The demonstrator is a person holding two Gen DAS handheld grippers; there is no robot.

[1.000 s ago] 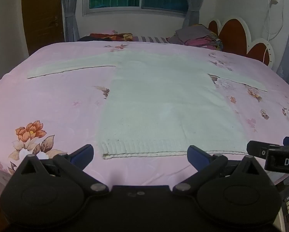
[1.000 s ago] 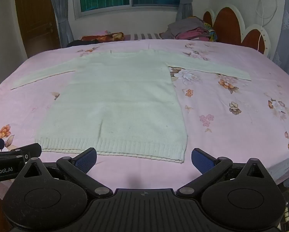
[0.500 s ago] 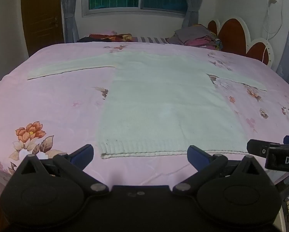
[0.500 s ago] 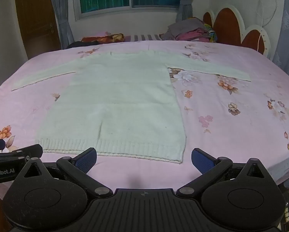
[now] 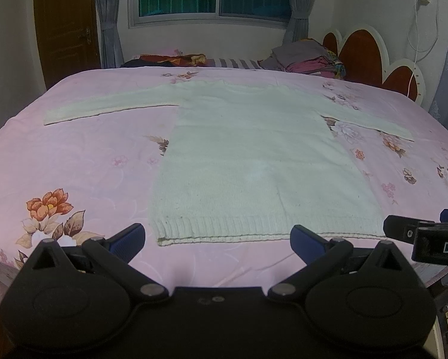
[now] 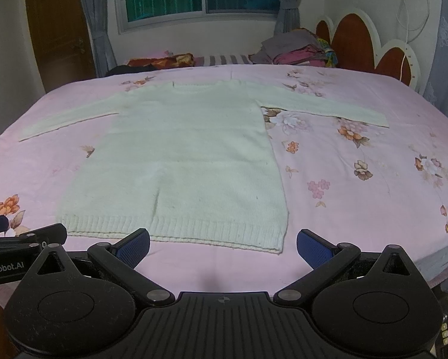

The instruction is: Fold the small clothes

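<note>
A white knit sweater (image 5: 254, 161) lies flat on the pink floral bed sheet (image 5: 74, 161), sleeves spread out to both sides, ribbed hem toward me. It also shows in the right wrist view (image 6: 182, 161). My left gripper (image 5: 218, 239) is open and empty, hovering just in front of the hem's left part. My right gripper (image 6: 222, 246) is open and empty, in front of the hem's right corner. Each gripper's tip shows at the edge of the other's view.
A pile of folded clothes (image 5: 308, 56) sits at the far side of the bed by the red and white headboard (image 5: 370, 56). Dark and patterned fabric (image 5: 167, 59) lies at the far edge. The bed's near edge is just below the grippers.
Both grippers have risen or tilted slightly, so the sweater sits a little lower in both views. Nothing was taken hold of.
</note>
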